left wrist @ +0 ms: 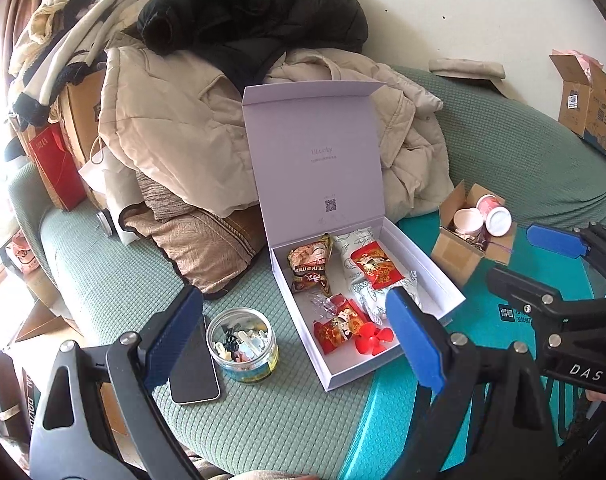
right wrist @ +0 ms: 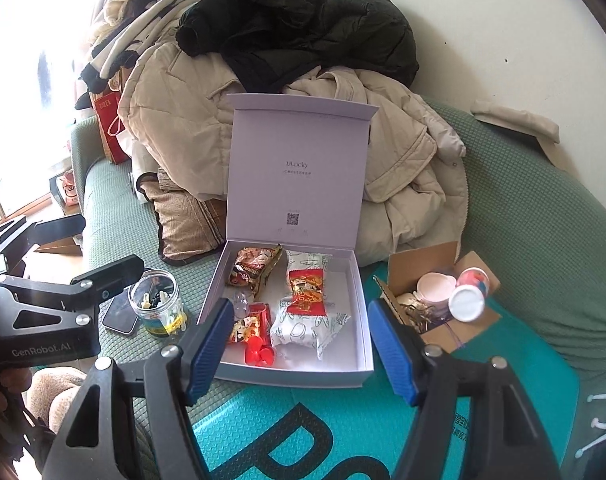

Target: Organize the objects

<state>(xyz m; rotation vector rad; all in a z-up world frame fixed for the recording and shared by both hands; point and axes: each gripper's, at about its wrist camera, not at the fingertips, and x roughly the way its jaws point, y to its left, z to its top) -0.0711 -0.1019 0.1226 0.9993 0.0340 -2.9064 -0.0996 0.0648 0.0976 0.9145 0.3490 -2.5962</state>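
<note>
A pale lilac gift box (left wrist: 435, 268) (right wrist: 363, 280) lies open on the green sofa, lid upright. Inside are a brown snack packet (left wrist: 309, 262) (right wrist: 255, 268), a white patterned pouch (left wrist: 355, 246) (right wrist: 315, 324), red candy packets (left wrist: 377, 266) (right wrist: 307, 292) and a red plastic toy (left wrist: 373, 340) (right wrist: 259, 354). My left gripper (left wrist: 299, 338) is open and empty, hovering before the box's near left corner. My right gripper (right wrist: 297, 346) is open and empty over the box's front edge. A clear jar of small clips (left wrist: 245, 342) (right wrist: 157, 300) and a phone (left wrist: 193, 364) (right wrist: 121, 312) lie left of the box.
A small cardboard box (left wrist: 459, 252) (right wrist: 439, 332) with pink-and-white containers (left wrist: 493, 214) (right wrist: 469, 294) sits right of the gift box. Piled coats (left wrist: 175, 128) (right wrist: 403, 168) and a cushion (left wrist: 207, 240) stand behind. A teal mat (right wrist: 343, 432) lies in front.
</note>
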